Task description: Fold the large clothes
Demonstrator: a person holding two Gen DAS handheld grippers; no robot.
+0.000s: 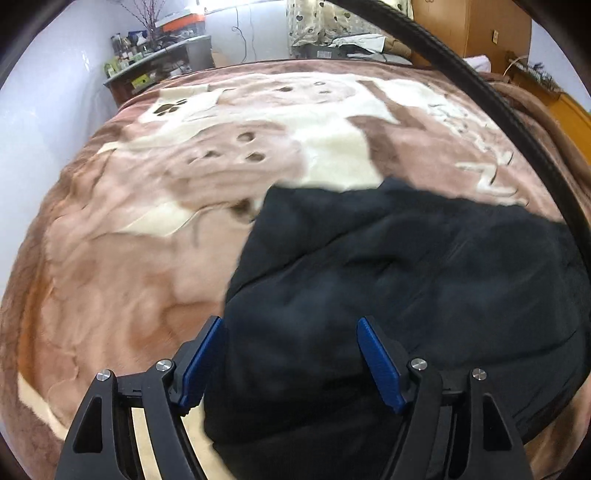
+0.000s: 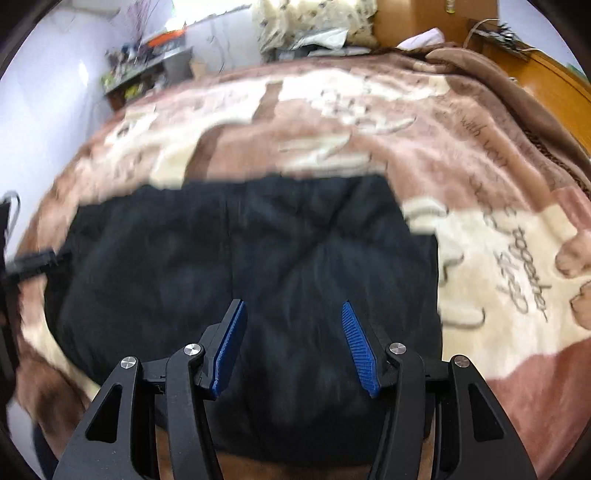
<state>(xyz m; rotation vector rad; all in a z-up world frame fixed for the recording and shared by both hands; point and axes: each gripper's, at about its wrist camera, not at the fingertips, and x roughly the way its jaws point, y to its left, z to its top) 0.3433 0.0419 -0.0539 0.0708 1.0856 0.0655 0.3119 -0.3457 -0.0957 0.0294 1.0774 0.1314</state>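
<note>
Your bed blanket (image 1: 155, 229), plush brown and cream with paw prints and script lettering, fills most of both views and carries everything else. On it lies the black garment (image 1: 406, 280), a big dark puffy piece spread flat toward your near edge of the bed; in the left wrist view it sits right of centre, in the right wrist view (image 2: 229, 251) it is centred and runs under both fingers. Fabric detail is blurred, so you cannot tell what type of garment it is or how it is folded. Past the far edge of the bed you have a cluttered shelf (image 1: 155, 62) against the pale wall, and wooden furniture (image 1: 480, 29) at upper right. A black cable (image 1: 491, 107) arcs across the right side of the left view. Your left gripper (image 1: 290, 332) hangs over the garment's left edge, jaws spread, nothing pinched between the blue pads (image 1: 380, 365). Your right gripper (image 2: 293, 317) is over the garment's middle, jaws also spread apart, empty.
</note>
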